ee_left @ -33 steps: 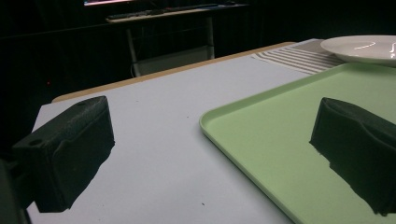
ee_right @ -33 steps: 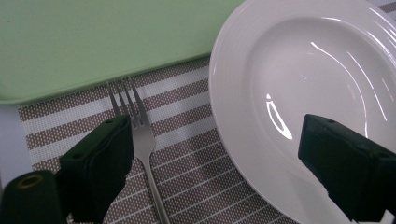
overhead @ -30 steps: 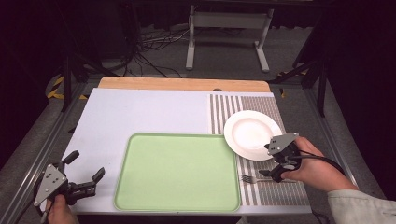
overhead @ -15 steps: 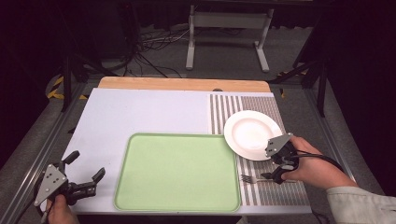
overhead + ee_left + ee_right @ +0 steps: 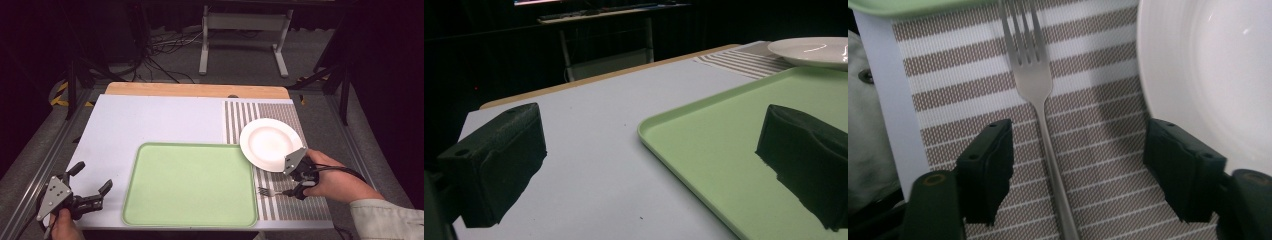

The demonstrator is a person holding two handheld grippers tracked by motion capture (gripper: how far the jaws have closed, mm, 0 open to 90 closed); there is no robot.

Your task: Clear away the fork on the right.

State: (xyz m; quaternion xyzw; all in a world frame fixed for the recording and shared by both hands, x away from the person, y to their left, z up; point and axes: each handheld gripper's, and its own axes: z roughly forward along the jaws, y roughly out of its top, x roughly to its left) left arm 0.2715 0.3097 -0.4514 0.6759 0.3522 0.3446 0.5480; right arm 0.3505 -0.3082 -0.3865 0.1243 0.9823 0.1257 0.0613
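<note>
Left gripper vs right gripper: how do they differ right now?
The left gripper sits at the table's near left corner, beside the green tray; the right gripper is over the striped mat, next to the white plate. The left gripper's jaws stand wide with nothing between them; the right gripper's jaws straddle the fork handle and have just been closing, pads not yet touching it. Both are hand-held with black jaws.
</note>
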